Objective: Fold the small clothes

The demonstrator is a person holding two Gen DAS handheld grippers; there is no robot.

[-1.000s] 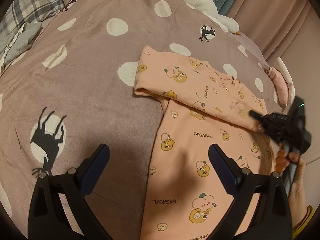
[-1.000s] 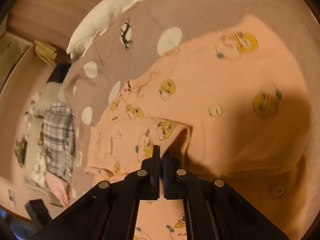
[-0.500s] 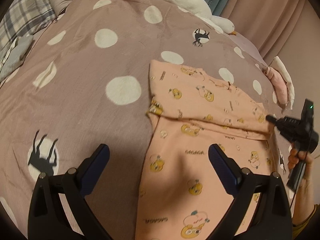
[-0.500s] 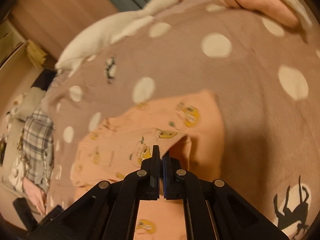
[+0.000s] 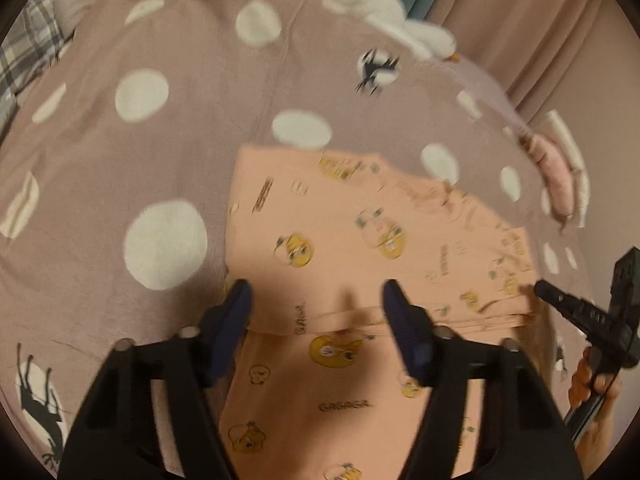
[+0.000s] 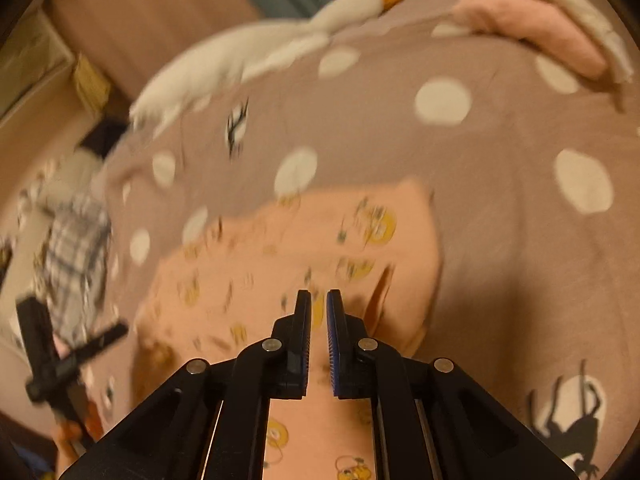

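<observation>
A small peach garment (image 5: 352,248) printed with yellow cartoon figures lies on the bed, its far part folded over the near part. My left gripper (image 5: 316,300) is open and empty, its fingers just above the fold edge. My right gripper (image 6: 319,300) has its jaws a narrow gap apart with nothing between them, above the garment (image 6: 304,248) near its right end. The right gripper also shows in the left wrist view (image 5: 544,292) at the fold's right end. The left gripper shows in the right wrist view (image 6: 116,332).
The mauve bedspread (image 5: 152,152) has white dots and black animal prints. A white goose plush (image 6: 256,52) lies at the far edge, pink and white cloth (image 6: 540,24) at the far right, plaid fabric (image 6: 76,240) to the left. Curtains hang behind.
My right gripper let go of the garment's edge and its jaws parted slightly; the fold now lies flat. My left gripper moved forward over the fold and its fingers narrowed.
</observation>
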